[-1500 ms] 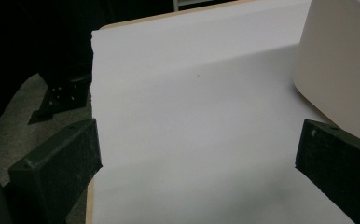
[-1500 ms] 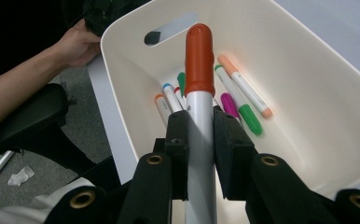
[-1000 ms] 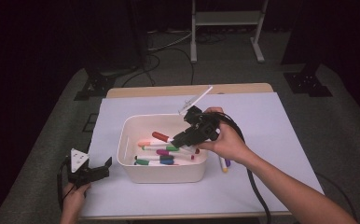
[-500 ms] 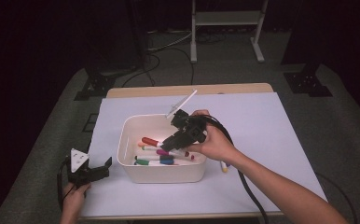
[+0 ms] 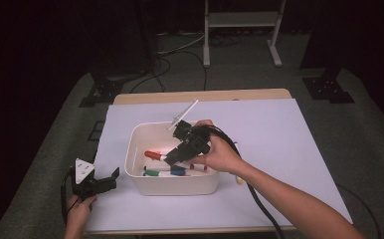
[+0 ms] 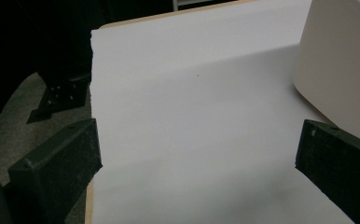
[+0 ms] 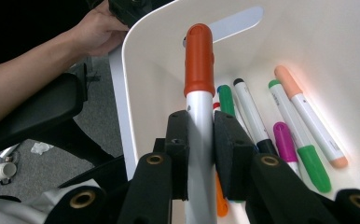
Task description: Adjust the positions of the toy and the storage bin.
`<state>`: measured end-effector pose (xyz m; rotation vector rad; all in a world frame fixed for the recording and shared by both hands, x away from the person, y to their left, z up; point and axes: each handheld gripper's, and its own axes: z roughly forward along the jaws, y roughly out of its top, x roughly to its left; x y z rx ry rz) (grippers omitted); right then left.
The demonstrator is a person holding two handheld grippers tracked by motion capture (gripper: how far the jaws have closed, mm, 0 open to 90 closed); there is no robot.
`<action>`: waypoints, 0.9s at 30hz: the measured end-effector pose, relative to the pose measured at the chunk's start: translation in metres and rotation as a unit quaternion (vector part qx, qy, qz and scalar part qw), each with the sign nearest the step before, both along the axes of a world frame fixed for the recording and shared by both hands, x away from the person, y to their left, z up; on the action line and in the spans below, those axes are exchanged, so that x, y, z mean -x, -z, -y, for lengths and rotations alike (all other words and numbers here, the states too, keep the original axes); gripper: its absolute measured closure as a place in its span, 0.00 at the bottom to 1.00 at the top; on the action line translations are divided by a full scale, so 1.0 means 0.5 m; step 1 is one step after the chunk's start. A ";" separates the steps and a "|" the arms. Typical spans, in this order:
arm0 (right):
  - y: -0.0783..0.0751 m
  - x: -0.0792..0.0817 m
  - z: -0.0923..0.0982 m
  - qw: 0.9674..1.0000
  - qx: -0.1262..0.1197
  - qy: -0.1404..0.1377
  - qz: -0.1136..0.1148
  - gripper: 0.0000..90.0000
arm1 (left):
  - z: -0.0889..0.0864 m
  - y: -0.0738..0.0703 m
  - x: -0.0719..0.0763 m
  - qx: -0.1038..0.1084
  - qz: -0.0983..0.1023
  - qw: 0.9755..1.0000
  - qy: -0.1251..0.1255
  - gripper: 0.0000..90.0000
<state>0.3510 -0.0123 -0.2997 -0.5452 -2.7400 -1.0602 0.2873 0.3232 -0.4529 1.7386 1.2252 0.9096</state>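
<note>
Pinching a red-capped marker [image 7: 199, 116] between its pads, the right gripper [image 5: 176, 155] is hanging over the white bin [image 5: 172, 185] at the frame's centre, where other markers [image 7: 287, 130] are lying. At lower left, the left gripper [image 5: 103, 183] is resting with jaws spread on the table [image 5: 299, 129].

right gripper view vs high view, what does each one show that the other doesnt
Right gripper view: the right gripper is shut on the barrel of an orange-capped marker, and the caps of the markers lying in the bin can be told apart: green, black, peach, magenta.

High view: the whole table, the left gripper resting apart from the bin with its jaws open, and one more marker on the table just past the right forearm.

Both: the white bin, loose markers on its floor, and the right gripper over it.
</note>
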 end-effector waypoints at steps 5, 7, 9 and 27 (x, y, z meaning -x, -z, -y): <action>0.012 -0.004 -0.017 1.000 0.003 -0.005 -0.003 0.84 | 0.000 0.000 0.000 0.000 0.000 1.000 0.000 0.00; 0.017 -0.006 -0.025 1.000 0.005 -0.008 -0.003 0.84 | -0.001 0.000 0.000 0.000 0.001 1.000 0.000 0.00; 0.022 -0.009 -0.033 1.000 0.010 -0.012 -0.004 0.84 | -0.001 0.000 0.000 0.000 0.000 1.000 0.001 0.00; 0.062 -0.028 -0.073 0.999 0.038 -0.022 -0.015 0.84 | -0.001 0.000 0.000 0.003 0.002 1.000 0.000 0.00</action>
